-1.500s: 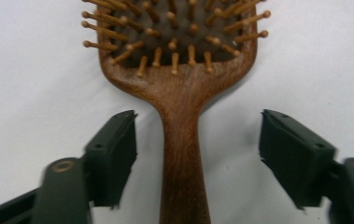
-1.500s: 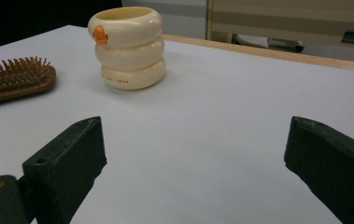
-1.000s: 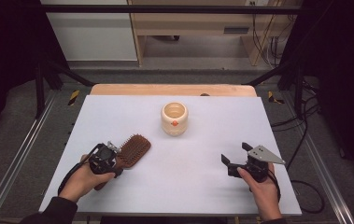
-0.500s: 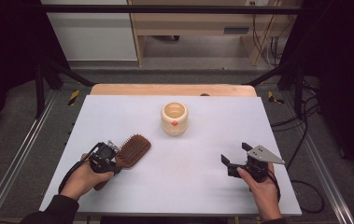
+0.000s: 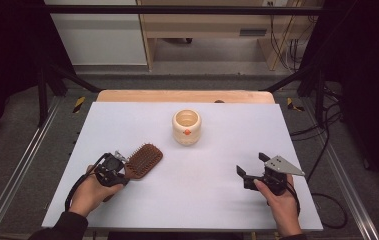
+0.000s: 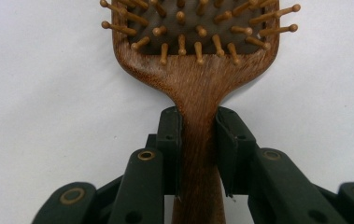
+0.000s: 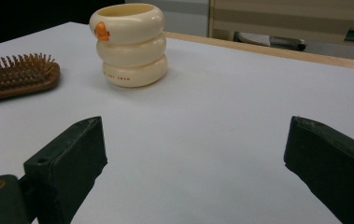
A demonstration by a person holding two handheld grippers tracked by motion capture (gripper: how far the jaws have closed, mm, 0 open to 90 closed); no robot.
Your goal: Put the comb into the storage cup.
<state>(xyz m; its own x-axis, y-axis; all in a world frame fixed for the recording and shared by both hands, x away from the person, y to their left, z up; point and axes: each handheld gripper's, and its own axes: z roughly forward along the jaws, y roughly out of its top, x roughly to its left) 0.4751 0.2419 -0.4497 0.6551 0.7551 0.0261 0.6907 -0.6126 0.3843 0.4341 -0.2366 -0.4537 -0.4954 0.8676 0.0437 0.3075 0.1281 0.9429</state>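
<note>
A brown wooden hairbrush (image 5: 144,160) lies bristles up on the white table, left of centre. My left gripper (image 5: 119,170) is shut on its handle (image 6: 198,140), the jaws pressing it from both sides just below the brush head. A cream ringed cup (image 5: 186,127) with a small orange mark stands upright in the middle of the table. My right gripper (image 5: 251,170) rests near the front right, open, with nothing between its jaws. In the right gripper view the cup (image 7: 129,44) stands ahead to the left, and the hairbrush head (image 7: 16,77) lies at the far left.
The white table (image 5: 237,135) has a wooden strip (image 5: 187,96) along its far edge. Metal rails run down both sides on the floor. Cables lie on the floor at the right.
</note>
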